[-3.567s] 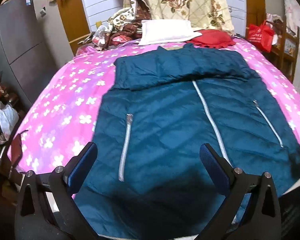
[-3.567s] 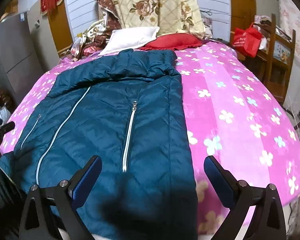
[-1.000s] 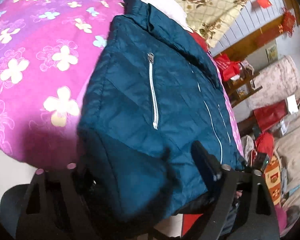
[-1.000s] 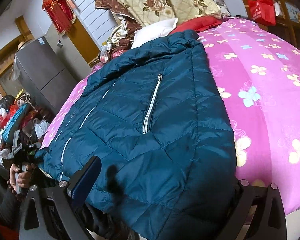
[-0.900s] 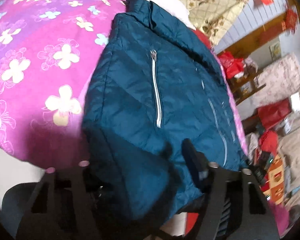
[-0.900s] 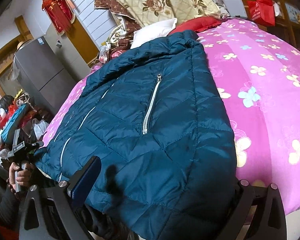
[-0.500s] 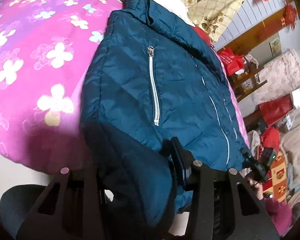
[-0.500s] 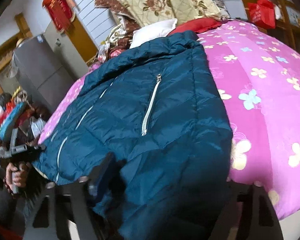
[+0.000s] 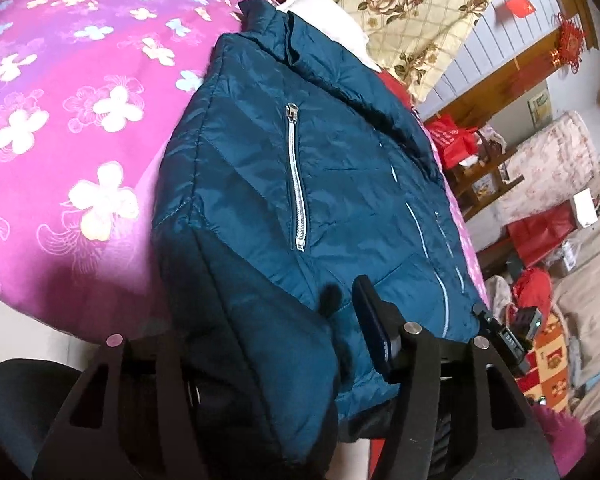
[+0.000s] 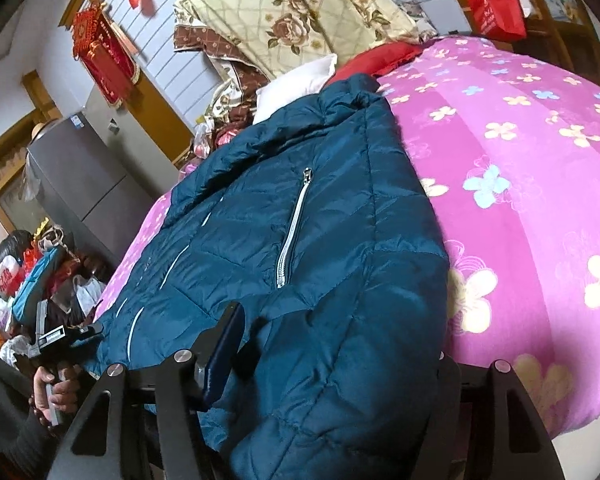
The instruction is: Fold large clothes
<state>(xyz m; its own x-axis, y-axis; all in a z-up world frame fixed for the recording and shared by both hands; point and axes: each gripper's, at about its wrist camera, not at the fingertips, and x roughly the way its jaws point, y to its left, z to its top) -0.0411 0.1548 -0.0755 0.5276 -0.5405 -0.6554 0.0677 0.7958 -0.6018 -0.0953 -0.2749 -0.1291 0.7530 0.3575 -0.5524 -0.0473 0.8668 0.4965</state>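
with both hem corners of the teal quilted down jacket point(image 9: 284, 184) clamped, left gripper point(image 9: 260, 344) and right gripper point(image 10: 332, 360) look poised to carry the hem up toward the collar across the pink flowered bedspread point(image 10: 540, 184)

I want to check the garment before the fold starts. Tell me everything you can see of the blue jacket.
The jacket is dark teal, quilted and shiny, like a puffer. It lies front up on the pink flowered bedspread, collar towards the pillows. Pale zips mark both pockets and the closed centre. The left gripper and right gripper each pinch a bottom hem corner at the bed's edge.
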